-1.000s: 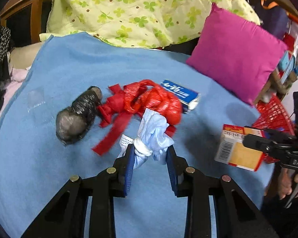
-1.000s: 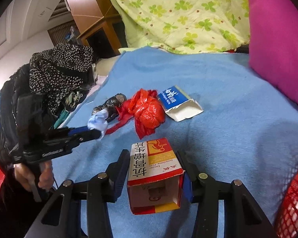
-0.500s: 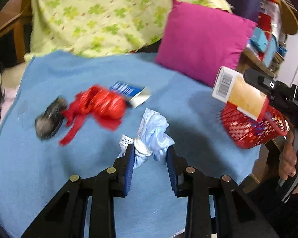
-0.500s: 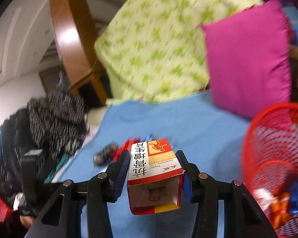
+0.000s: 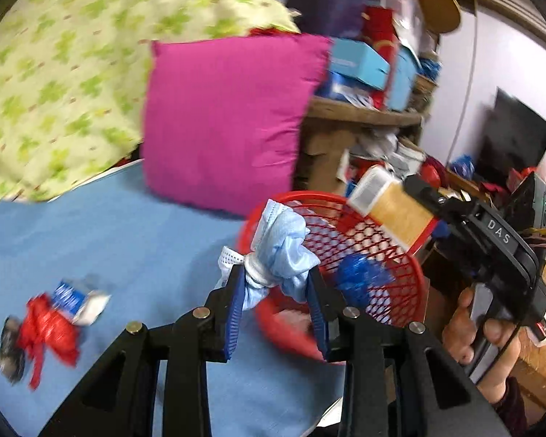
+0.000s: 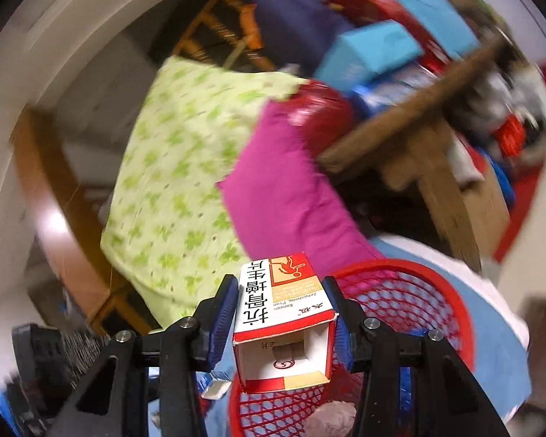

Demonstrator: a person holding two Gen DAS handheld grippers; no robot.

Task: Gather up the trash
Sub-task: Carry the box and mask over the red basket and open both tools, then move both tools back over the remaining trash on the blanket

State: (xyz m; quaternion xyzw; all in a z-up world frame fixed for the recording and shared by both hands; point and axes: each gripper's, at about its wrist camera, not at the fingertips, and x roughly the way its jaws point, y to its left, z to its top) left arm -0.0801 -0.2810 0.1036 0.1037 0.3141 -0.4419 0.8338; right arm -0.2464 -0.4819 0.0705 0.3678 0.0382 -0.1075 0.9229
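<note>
Over the red basket (image 5: pixel 367 240), the left gripper (image 5: pixel 276 287), jaws opening, pinches a blue mask (image 5: pixel 280 251); the right gripper (image 6: pixel 282 324) clamps a carton (image 6: pixel 284 324).

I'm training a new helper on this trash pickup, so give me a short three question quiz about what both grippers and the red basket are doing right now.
1. True or false: the left gripper is empty.
2. What does the right gripper hold? A) a red bag B) an open cardboard box C) a pillow
3. Fill in: the trash left on the blue blanket lies near a red ___.

Key
1. False: a knotted blue face mask sits between its opening jaws, by the red basket.
2. B: the cardboard box, above the basket.
3. Bag: the red plastic bag, with a blue-and-white box.
</note>
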